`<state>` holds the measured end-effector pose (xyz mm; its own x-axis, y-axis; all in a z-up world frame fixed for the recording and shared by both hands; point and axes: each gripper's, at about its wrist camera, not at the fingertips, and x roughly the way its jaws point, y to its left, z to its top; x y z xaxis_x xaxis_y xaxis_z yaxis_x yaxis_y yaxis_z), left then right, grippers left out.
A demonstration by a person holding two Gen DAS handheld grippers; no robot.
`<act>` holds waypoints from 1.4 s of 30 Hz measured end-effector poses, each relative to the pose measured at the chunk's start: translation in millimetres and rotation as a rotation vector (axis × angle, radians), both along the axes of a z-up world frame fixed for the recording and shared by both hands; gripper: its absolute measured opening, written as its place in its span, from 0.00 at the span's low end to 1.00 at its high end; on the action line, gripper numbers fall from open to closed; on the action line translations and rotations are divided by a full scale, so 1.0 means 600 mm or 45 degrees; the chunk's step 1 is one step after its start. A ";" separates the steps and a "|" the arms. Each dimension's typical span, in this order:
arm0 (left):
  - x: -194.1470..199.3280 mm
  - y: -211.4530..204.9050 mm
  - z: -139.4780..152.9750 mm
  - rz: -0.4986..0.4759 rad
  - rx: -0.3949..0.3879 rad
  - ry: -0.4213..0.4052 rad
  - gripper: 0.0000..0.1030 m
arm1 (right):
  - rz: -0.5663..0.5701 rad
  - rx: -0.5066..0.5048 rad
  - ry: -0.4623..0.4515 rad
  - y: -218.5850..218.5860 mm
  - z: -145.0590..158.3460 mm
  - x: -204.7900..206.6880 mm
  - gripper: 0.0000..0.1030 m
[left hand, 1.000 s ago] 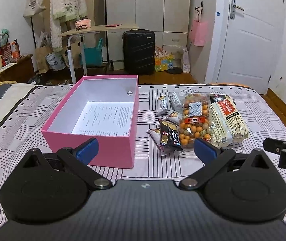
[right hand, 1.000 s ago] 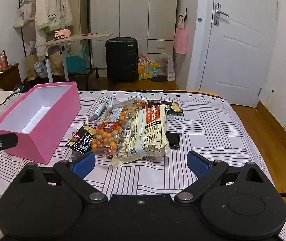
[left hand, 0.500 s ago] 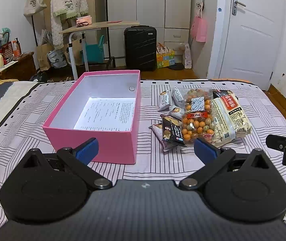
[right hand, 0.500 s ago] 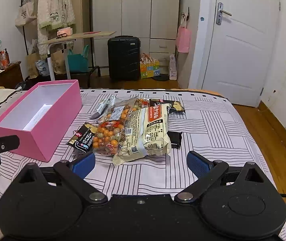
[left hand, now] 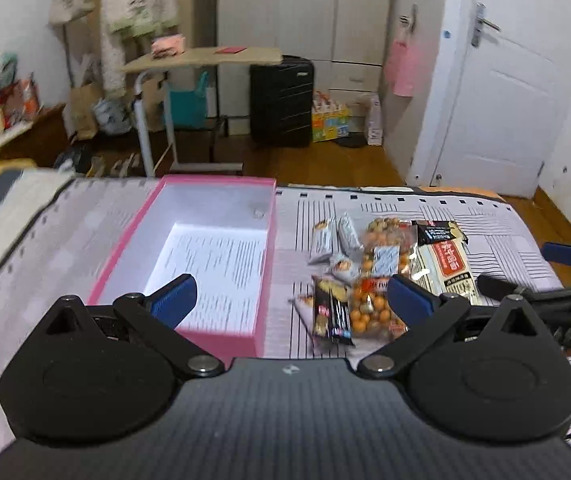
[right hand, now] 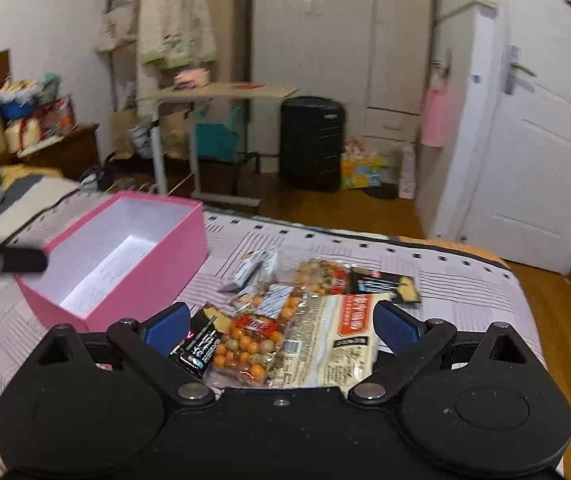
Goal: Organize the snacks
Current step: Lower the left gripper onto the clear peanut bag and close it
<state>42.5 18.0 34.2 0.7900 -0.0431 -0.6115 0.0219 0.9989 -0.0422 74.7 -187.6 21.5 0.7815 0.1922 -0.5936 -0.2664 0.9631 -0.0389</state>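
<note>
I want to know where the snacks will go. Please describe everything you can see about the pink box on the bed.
The pink box is a rectangular, open-topped container that looks like cardboard: pink outside and along the rim, white inside. It has no lid on it. A white sheet with printed text lies flat on its floor; no snacks are inside. A small round mark shows on the far inner wall. It stands upright on the striped bed cover, left of the snack pile and apart from it. Neither gripper touches it.

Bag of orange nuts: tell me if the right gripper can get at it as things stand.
Probably yes. The right gripper is open, holds nothing, and points at the bag of orange nuts, which lies on top of the pile. The noodle packet overlaps its right edge and may get pinched too.
</note>
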 end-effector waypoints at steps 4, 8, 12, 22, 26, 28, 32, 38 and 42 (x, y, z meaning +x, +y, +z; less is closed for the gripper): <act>0.068 -0.017 -0.003 -0.047 -0.018 0.038 0.97 | 0.073 0.036 0.066 0.004 -0.044 0.034 0.96; 0.144 -0.043 -0.041 -0.141 -0.093 0.125 0.92 | 0.129 0.039 0.081 0.018 -0.106 0.058 0.92; 0.217 -0.067 -0.097 -0.208 -0.151 0.228 0.82 | 0.173 -0.004 0.140 0.040 -0.165 0.092 0.87; 0.325 -0.098 -0.251 -0.366 -0.293 0.444 0.66 | 0.100 0.064 0.164 0.048 -0.244 0.144 0.86; 0.336 -0.099 -0.291 -0.412 -0.270 0.501 0.66 | 0.083 -0.030 0.106 0.074 -0.254 0.139 0.87; 0.340 -0.090 -0.304 -0.450 -0.353 0.556 0.66 | 0.084 -0.096 0.108 0.088 -0.260 0.138 0.87; 0.349 -0.084 -0.321 -0.462 -0.468 0.613 0.71 | 0.113 -0.186 0.091 0.106 -0.267 0.133 0.91; 0.341 -0.083 -0.328 -0.456 -0.515 0.639 0.72 | 0.131 -0.204 0.084 0.113 -0.272 0.134 0.97; 0.346 -0.070 -0.335 -0.447 -0.600 0.685 0.72 | 0.145 -0.211 0.084 0.120 -0.267 0.123 0.93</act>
<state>250.1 -24.1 -166.8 0.2840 -0.5836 -0.7608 0.1883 0.8119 -0.5525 148.7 -115.7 -138.7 0.7186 0.1722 -0.6738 -0.3802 0.9085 -0.1733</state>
